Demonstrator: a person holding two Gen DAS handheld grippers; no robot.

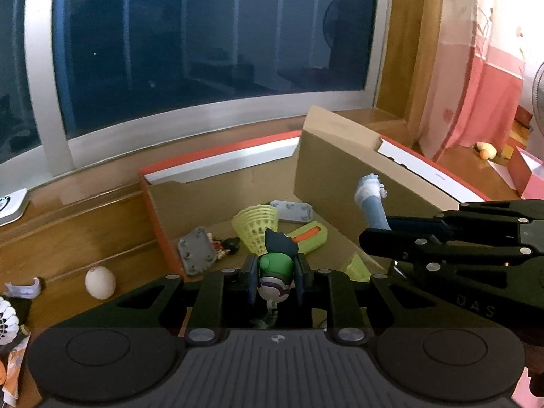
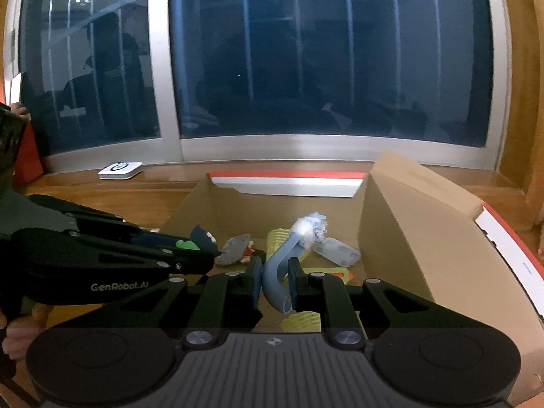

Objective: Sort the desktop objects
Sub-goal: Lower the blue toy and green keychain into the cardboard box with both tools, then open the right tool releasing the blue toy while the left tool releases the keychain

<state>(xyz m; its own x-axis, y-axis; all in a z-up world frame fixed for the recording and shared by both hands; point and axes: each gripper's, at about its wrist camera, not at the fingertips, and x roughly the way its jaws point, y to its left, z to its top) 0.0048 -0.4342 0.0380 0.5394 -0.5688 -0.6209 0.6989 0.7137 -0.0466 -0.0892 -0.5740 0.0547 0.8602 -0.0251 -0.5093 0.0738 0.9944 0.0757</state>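
My left gripper (image 1: 274,267) is shut on a small toy figure with a green body and dark hat (image 1: 276,262), held over the front of an open cardboard box (image 1: 190,200). My right gripper (image 2: 274,280) is shut on a curved blue toy piece with a white tip (image 2: 282,265), held over the same box (image 2: 217,210); it also shows in the left wrist view (image 1: 372,204). In the box lie a yellow mesh shuttlecock (image 1: 256,226), a green and orange piece (image 1: 311,236), a grey plate (image 1: 197,250) and a light grey plate (image 1: 292,211).
The box's raised lid (image 1: 353,183) stands at the right. A white egg (image 1: 99,283) and a pale curved piece (image 1: 23,289) lie on the wooden desk left of the box. A white device (image 2: 119,170) sits by the window. A pink box (image 1: 528,173) is far right.
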